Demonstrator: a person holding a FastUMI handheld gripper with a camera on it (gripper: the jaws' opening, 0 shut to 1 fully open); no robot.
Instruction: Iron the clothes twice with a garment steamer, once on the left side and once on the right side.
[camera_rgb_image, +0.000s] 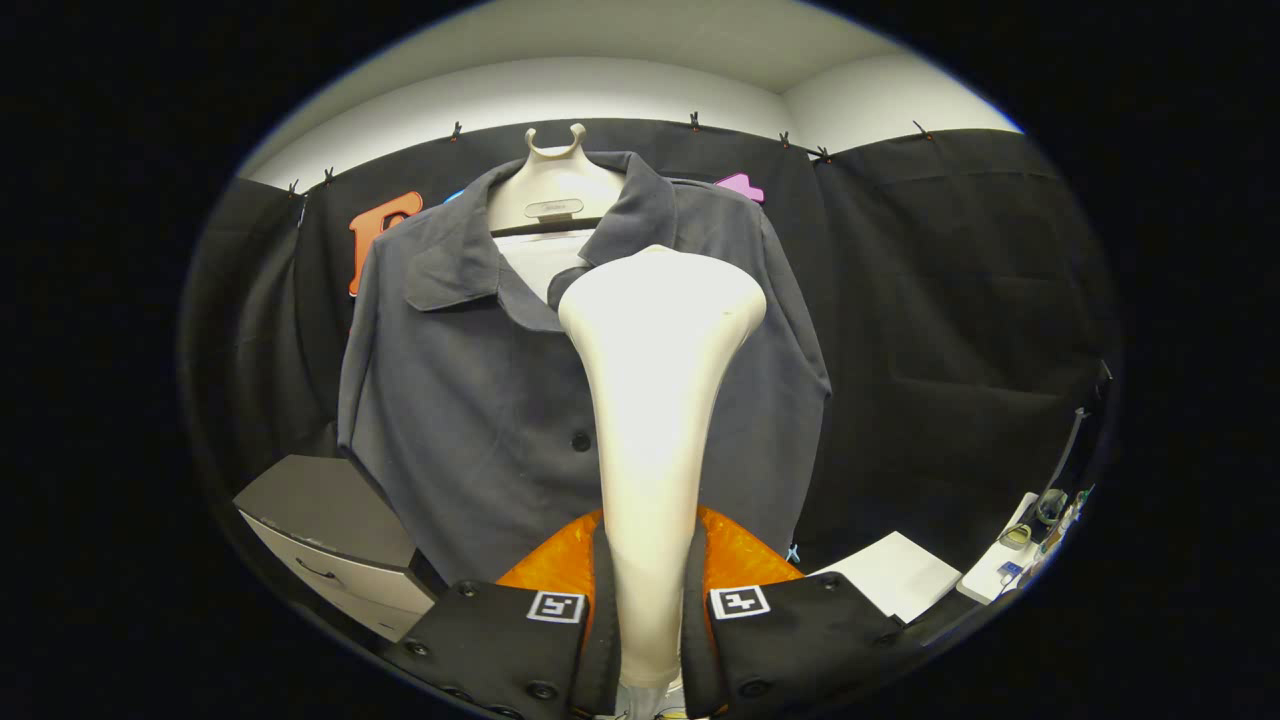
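Observation:
A dark grey short-sleeved shirt (470, 400) hangs on a cream hanger (556, 190) against the black cloth wall, straight ahead of me. My gripper (650, 610) is shut on the cream handle of the garment steamer (655, 400), one black finger (600, 620) pressing on each side. The steamer rises upright from between the fingers, its wide head level with the shirt's chest, just right of the button placket. Whether the head touches the cloth I cannot tell. An orange part (740, 555) of the gripper shows behind the handle.
A grey drawer cabinet (330, 540) stands below the shirt's left hem. A white sheet (895, 575) lies on a surface to the right, with a white board and small items (1030, 540) farther right. Black cloth (960, 350) hangs on all sides.

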